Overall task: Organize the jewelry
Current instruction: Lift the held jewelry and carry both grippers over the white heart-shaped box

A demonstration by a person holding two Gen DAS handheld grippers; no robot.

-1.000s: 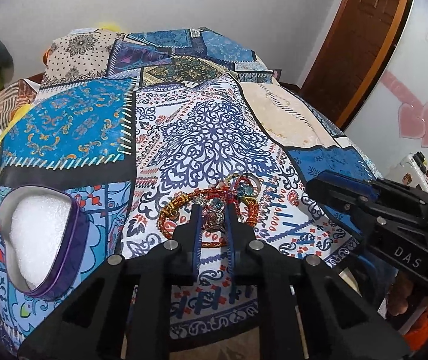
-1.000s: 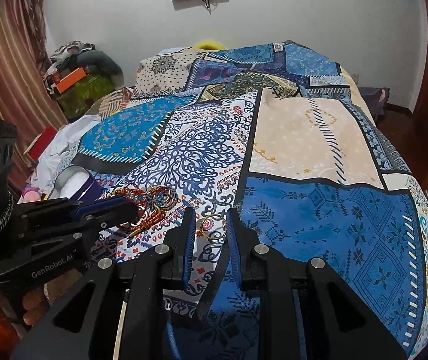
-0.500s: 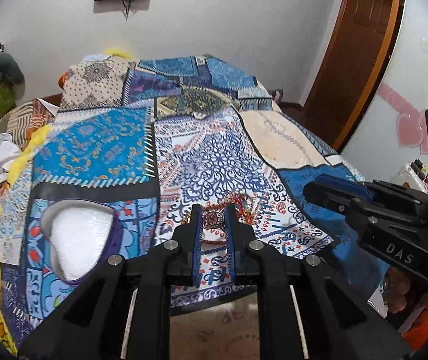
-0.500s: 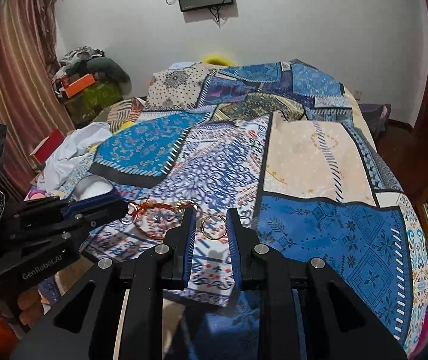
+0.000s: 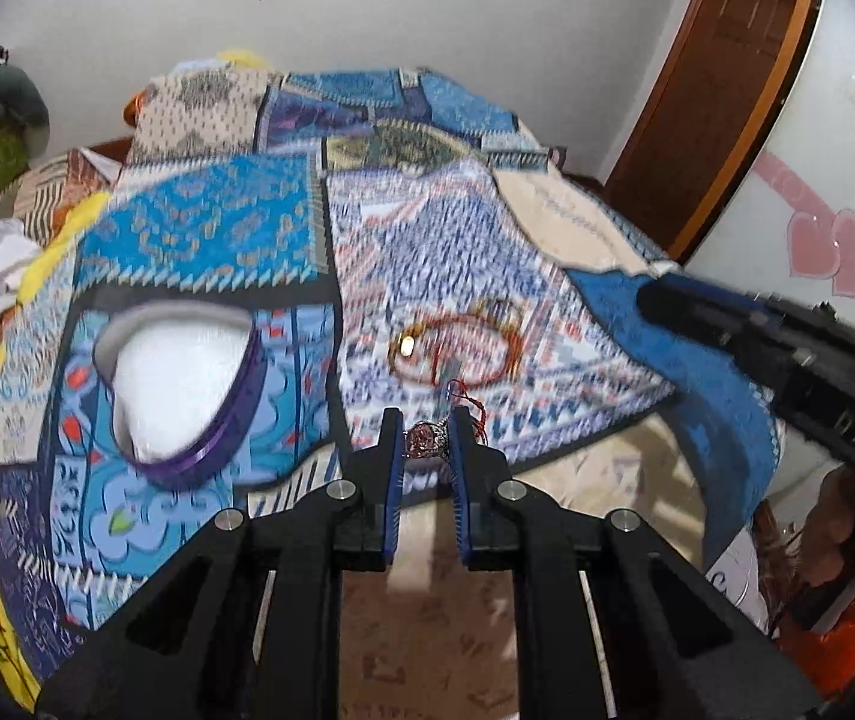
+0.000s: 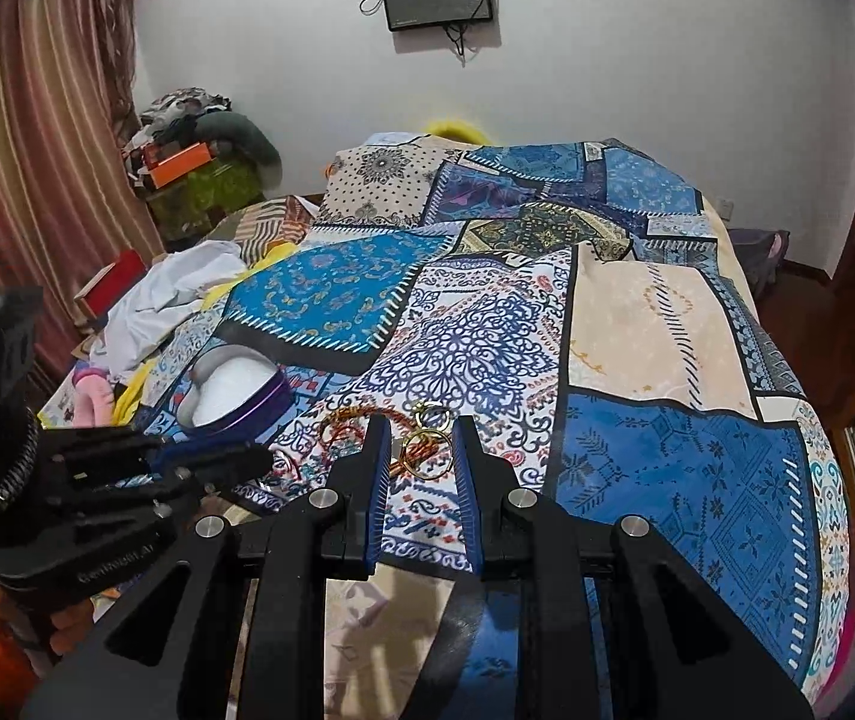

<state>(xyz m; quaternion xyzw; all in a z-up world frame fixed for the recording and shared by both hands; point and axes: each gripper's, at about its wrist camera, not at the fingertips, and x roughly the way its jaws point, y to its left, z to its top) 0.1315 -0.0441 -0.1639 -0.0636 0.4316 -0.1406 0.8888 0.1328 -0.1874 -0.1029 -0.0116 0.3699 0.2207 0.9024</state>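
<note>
Black plastic left claw and right claw — blue ribbed pads, round silver screws, white lettering on their sides.

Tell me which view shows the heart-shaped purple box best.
The left wrist view: the heart-shaped purple box lies large and unobstructed, its whole outline and white lining visible, though blurred. The right wrist view shows it sharper but smaller, its near edge hidden behind the left gripper.

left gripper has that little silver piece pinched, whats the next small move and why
Probably carry the left gripper left toward the open heart-shaped box and set the silver ornament on its white lining. The piece is already clamped and lifted off the bedspread, and the box lies just to the left, open.
</note>
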